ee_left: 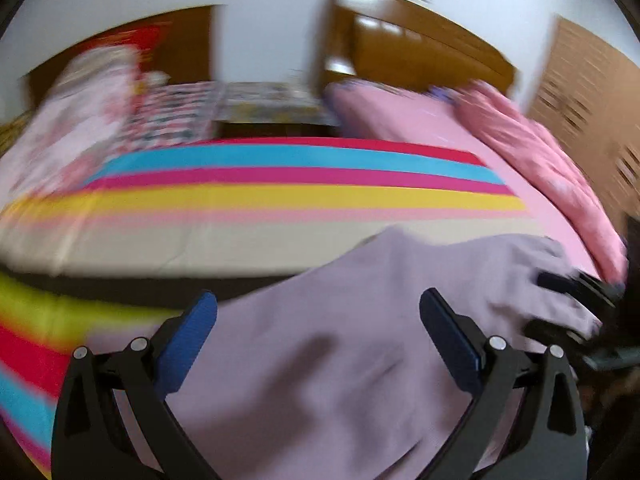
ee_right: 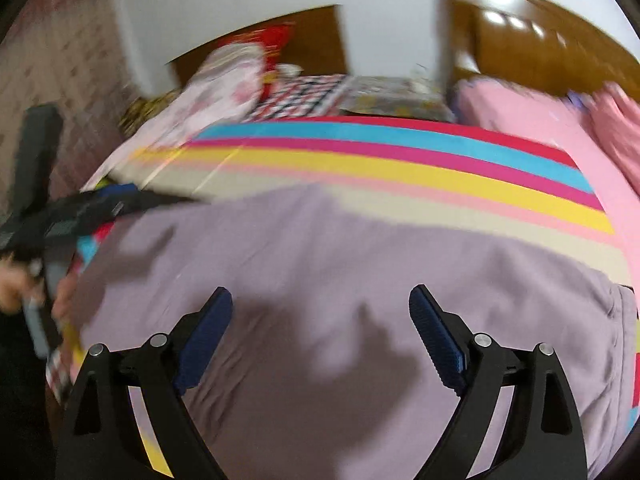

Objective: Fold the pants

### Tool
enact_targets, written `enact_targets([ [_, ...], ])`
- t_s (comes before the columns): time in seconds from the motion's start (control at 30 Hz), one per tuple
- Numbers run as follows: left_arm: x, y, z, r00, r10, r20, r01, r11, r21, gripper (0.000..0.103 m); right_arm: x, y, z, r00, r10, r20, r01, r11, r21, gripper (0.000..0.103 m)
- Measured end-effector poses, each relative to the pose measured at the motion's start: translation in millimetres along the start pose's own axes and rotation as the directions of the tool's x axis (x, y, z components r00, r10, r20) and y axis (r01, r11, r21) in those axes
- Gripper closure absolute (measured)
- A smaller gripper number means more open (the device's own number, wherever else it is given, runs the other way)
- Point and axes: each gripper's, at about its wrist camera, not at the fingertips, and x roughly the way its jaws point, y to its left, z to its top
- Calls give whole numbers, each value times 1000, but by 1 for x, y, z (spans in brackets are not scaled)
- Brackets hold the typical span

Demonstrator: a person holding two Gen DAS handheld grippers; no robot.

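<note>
Pale lilac pants (ee_left: 360, 340) lie spread on a bed with a rainbow-striped sheet (ee_left: 280, 196). In the left wrist view my left gripper (ee_left: 320, 308) hovers over the pants, open, nothing between its blue pads (ee_left: 188, 344). The right gripper shows at that view's right edge as a dark blur (ee_left: 576, 300) by the cloth's far end. In the right wrist view the pants (ee_right: 340, 280) fill the lower half, and my right gripper (ee_right: 320, 304) stands open above them with bare pads (ee_right: 436, 340). The left gripper and a hand (ee_right: 40, 232) appear blurred at the left edge.
A pink quilt (ee_left: 540, 152) lies along the right side of the bed, and patterned bedding (ee_left: 92, 108) is piled at the back left. A brown wooden headboard (ee_left: 420, 48) and a white wall stand behind. The bed's near edge drops to dark floor (ee_left: 120, 284).
</note>
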Motion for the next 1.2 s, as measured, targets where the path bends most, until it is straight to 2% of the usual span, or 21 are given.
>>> enact_targets([
  [0.07, 37, -26, 18, 997, -44, -67, 48, 997, 66, 2, 8, -5, 8, 1000, -19, -11, 19, 1000, -5, 16],
  [0.13, 70, -47, 19, 986, -112, -124, 128, 983, 131, 2, 24, -13, 14, 999, -30, -45, 29, 1000, -9, 16],
  [0.17, 85, -54, 14, 981, -119, -156, 142, 979, 149, 2, 34, -20, 14, 996, -29, -81, 29, 1000, 0, 16],
  [0.2, 94, -55, 10, 981, -93, -170, 121, 979, 162, 2, 42, -26, 12, 994, -27, -107, 28, 1000, 7, 15],
  [0.23, 108, -55, 1, 985, -21, -171, 56, 979, 197, 2, 50, -36, 10, 990, -36, -135, 39, 999, 14, 15],
  [0.27, 111, -54, -2, 987, -7, -163, 42, 976, 212, 2, 58, -51, 4, 984, -69, -162, 74, 997, 20, 16],
  [0.33, 108, -49, 0, 989, -15, -149, 43, 982, 185, 1, 50, -61, 0, 990, -52, -131, 54, 999, 7, 16],
  [0.4, 110, -46, 0, 988, -27, -153, 52, 986, 161, 1, 40, -74, 0, 981, -152, -122, 156, 987, 28, 15],
  [0.43, 111, -47, 0, 988, -23, -154, 49, 985, 163, 1, 34, -79, 2, 980, -173, -101, 179, 982, 53, 15],
  [0.47, 109, -43, 0, 988, -8, -155, 36, 983, 179, 1, 25, -85, 4, 987, -144, -65, 150, 985, 89, 15],
  [0.53, 109, -46, -2, 986, 41, -161, -5, 976, 218, 1, 20, -94, 6, 990, -131, -52, 136, 984, 111, 15],
  [0.6, 110, -48, -4, 986, 45, -160, -9, 975, 221, 1, 31, -109, 2, 976, -198, -94, 206, 974, 95, 15],
  [0.67, 110, -49, -4, 986, 40, -161, -5, 977, 215, 1, 32, -119, -1, 986, -146, -79, 155, 982, 111, 15],
  [0.73, 110, -48, -3, 986, 44, -160, -8, 976, 218, 1, 23, -121, 1, 988, -148, -52, 154, 975, 157, 17],
  [0.83, 111, -50, -3, 986, 46, -160, -11, 976, 218, 1, 2, -124, 1, 972, -232, 34, 221, 955, 199, 15],
  [0.9, 110, -52, -3, 986, 45, -160, -9, 976, 218, 1, 9, -135, -2, 955, -295, -28, 294, 932, 214, 13],
  [0.93, 110, -51, -3, 986, 45, -161, -9, 976, 217, 1, 18, -145, -4, 960, -270, -67, 278, 932, 230, 8],
  [0.97, 110, -52, -3, 986, 48, -160, -12, 975, 220, 1, 16, -146, -4, 970, -240, -35, 242, 942, 235, 7],
  [1.0, 110, -54, -3, 986, 51, -160, -14, 975, 221, 1, 16, -147, -2, 974, -223, -40, 226, 943, 246, 7],
  [1.13, 109, -50, -1, 986, 47, -160, -11, 976, 218, 1, -10, -142, -2, 955, -296, -20, 287, 903, 319, 7],
  [1.2, 110, -51, -1, 986, 48, -160, -13, 976, 218, 1, -27, -122, -10, 974, -224, 9, 213, 936, 278, 7],
])
